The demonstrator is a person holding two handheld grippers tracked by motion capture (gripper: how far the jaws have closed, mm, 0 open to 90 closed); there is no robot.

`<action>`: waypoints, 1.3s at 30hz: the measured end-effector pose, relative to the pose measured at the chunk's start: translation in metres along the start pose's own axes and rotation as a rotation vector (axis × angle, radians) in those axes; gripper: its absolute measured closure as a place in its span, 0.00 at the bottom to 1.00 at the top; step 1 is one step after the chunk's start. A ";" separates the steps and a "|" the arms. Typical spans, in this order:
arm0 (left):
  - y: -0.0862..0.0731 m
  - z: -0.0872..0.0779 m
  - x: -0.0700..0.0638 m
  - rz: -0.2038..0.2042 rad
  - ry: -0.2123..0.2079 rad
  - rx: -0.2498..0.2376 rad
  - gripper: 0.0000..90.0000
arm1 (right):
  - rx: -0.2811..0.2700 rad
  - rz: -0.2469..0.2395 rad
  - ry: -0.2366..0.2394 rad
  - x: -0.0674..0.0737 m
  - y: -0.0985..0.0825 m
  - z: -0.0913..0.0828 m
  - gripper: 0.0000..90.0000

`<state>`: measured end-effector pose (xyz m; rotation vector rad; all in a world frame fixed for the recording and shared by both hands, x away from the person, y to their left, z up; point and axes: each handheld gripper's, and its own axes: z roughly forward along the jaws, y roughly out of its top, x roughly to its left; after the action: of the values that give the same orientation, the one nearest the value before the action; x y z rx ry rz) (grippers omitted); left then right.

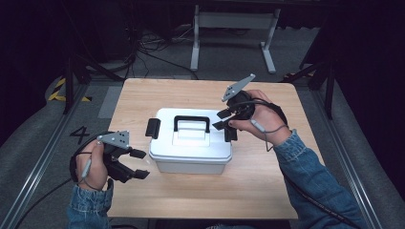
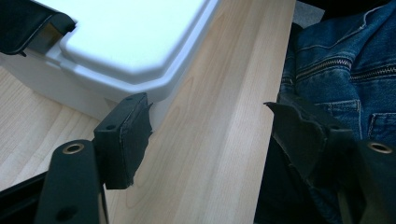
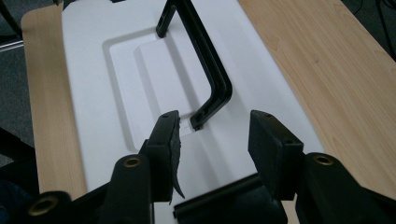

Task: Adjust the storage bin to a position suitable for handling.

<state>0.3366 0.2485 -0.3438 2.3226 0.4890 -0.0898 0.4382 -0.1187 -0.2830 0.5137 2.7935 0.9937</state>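
Two grippers: your left gripper [image 1: 139, 163] and right gripper [image 1: 224, 121] both gape wide, empty.
Risk: latch [image 1: 153, 128] open; lifting by the handle [image 1: 191, 122] could separate lid from storage box [image 1: 191, 143].

one white box [image 1: 191, 148], one black handle [image 1: 191, 123], two tools, one table [image 1: 258, 181]
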 end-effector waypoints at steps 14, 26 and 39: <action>0.001 0.004 0.001 0.001 -0.011 0.011 0.32 | 0.016 -0.013 0.039 -0.006 0.016 0.034 0.59; 0.001 0.006 0.002 -0.003 -0.016 0.008 0.32 | 0.050 -0.039 0.073 -0.007 0.029 0.060 0.61; 0.001 0.006 0.003 -0.001 -0.020 0.007 0.32 | 0.057 -0.072 0.071 -0.001 0.037 0.064 0.75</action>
<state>0.3398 0.2446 -0.3484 2.3263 0.4809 -0.1151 0.4643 -0.0549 -0.3091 0.3890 2.8879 0.9380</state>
